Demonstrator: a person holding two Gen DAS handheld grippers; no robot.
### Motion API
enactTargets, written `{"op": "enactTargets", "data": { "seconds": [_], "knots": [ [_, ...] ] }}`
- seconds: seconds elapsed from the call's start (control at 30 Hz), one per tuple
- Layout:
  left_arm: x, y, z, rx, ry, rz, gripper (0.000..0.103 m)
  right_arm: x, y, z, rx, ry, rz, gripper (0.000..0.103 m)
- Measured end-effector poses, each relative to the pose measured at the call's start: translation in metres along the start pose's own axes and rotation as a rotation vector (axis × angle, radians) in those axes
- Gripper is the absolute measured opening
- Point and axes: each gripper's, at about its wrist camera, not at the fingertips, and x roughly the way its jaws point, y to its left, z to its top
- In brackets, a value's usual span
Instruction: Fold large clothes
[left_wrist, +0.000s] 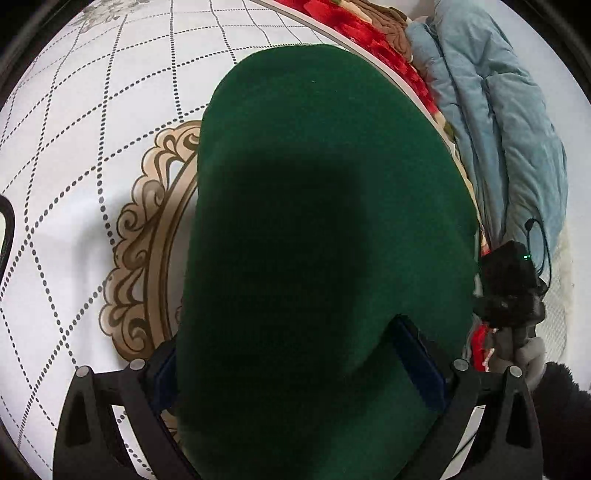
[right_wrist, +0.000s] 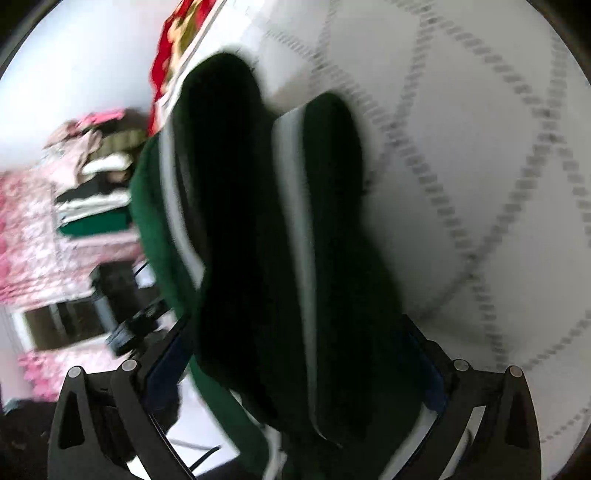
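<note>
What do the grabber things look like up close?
Both look alike. The left gripper and the right gripper are matte black plastic, with triangle-shaped cutouts in their arms and round silver pins at the joints. Dark blue pads line the inner faces of the jaws. No sleeve or hand shows.

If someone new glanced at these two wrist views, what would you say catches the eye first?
The dark green garment fills the middle of both views, draped between each gripper's fingers, with pale stripes showing in the blurred right wrist view. Under it lies a white quilted surface with dotted diamond lines and an ornate tan frame print. At the left wrist view's right edge, a light blue padded jacket lies beside a red patterned blanket.
</note>
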Motion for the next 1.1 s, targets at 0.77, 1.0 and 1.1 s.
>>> {"op": "enactTargets", "data": {
  "seconds": [0.77, 1.0, 1.1],
  "knots": [
    [-0.036, -0.031, 0.024, 0.106, -0.086, 0.033, 0.097, -0.012, 0.055, -0.008, 0.095, -0.112, 0.075, 0.054],
    [-0.057, -0.048, 0.077, 0.108, -0.132, 0.008, 0.098, -0.053, 0.098, 0.038, 0.088, -0.149, 0.063, 0.054],
    [-0.063, -0.053, 0.117, 0.116, -0.155, -0.002, 0.098, -0.071, 0.122, 0.078, 0.086, -0.173, 0.052, 0.054]
  ]
}}
